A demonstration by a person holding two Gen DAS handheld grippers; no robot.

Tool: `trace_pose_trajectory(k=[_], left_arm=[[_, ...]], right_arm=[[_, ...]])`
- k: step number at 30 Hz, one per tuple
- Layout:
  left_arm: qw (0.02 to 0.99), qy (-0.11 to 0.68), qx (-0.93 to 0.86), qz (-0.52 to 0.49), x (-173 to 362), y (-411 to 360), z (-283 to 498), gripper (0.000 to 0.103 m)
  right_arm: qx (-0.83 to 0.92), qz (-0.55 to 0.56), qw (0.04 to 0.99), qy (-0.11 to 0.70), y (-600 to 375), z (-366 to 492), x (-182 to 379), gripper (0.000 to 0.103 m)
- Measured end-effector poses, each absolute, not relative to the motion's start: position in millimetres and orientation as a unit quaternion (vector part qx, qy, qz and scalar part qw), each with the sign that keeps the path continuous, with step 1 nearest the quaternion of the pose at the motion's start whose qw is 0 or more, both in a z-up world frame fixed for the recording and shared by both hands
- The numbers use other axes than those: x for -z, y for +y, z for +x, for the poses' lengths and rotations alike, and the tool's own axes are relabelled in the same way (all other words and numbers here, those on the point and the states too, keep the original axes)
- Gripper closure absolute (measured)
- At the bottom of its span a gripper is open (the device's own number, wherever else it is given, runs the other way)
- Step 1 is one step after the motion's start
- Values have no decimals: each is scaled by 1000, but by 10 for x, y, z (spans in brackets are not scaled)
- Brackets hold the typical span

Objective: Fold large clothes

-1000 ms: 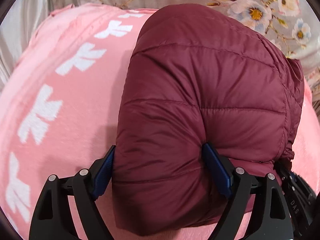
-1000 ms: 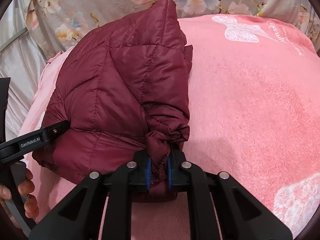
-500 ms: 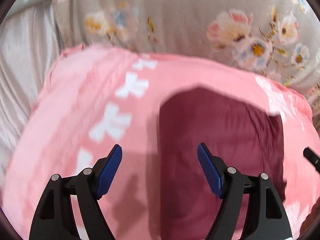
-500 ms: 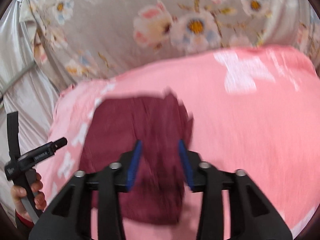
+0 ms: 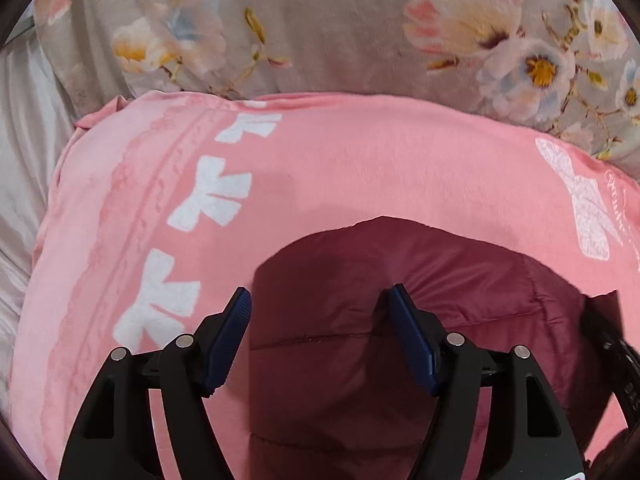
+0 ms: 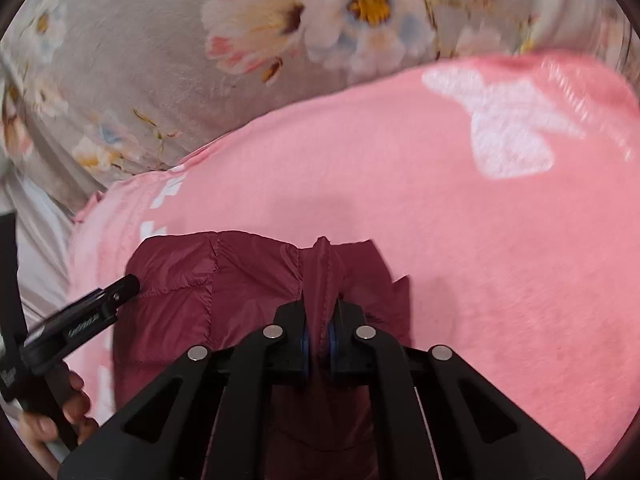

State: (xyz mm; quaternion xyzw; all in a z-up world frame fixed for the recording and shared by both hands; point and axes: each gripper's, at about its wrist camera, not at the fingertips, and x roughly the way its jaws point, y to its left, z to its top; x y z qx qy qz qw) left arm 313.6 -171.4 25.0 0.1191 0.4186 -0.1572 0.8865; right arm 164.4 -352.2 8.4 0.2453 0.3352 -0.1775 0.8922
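Observation:
A maroon quilted jacket (image 5: pixel 460 320) lies folded on a pink blanket (image 5: pixel 360 168) with white bows. My left gripper (image 5: pixel 320 320) hangs over the jacket's left part with its jaws closing. The jacket lies between the blue pads (image 5: pixel 412 344), and a thin strip of pink still shows beside the left pad. My right gripper (image 6: pixel 319 316) is shut on a raised ridge of the jacket (image 6: pixel 248 280) near its right edge. The left gripper (image 6: pixel 88 312) also shows at the left of the right wrist view, held by a hand (image 6: pixel 68 412).
A grey floral quilt (image 5: pixel 340 28) lies bunched behind the blanket. A pale sheet (image 5: pixel 24 152) runs along the left side. Bare pink blanket (image 6: pixel 500 260) stretches to the right of the jacket. The right gripper's body (image 5: pixel 616 352) is at the left wrist view's right edge.
Both grippers pulled back and up, so the jacket sits lower and smaller in view. The left let go of its wide hold. The right opened, then shut again on a ridge.

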Motion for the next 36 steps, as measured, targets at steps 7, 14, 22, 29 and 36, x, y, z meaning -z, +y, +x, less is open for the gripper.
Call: trace_pose_trajectory(k=[7,14,22,29,36], left_arm=[[893,404,154,130,17,-1806,3083,30],[897,398,154,112,169,-1785,3114,27],[905,383,148,108,268,-1798,3103,24],[909,375,142,114,297,-1827,3102,23],[907,379,144,112,289,-1829,3112,23]], right_arm=[[175,228,885,368,-3526,1762,302,98],[180,199,890,370,-3429,1818,419,97],[188,196,893,359,-3405,1807,449,97],[188,197,893,360,-3412,1821,463,97],[181,204,890,365,-3446,1843,467,98]])
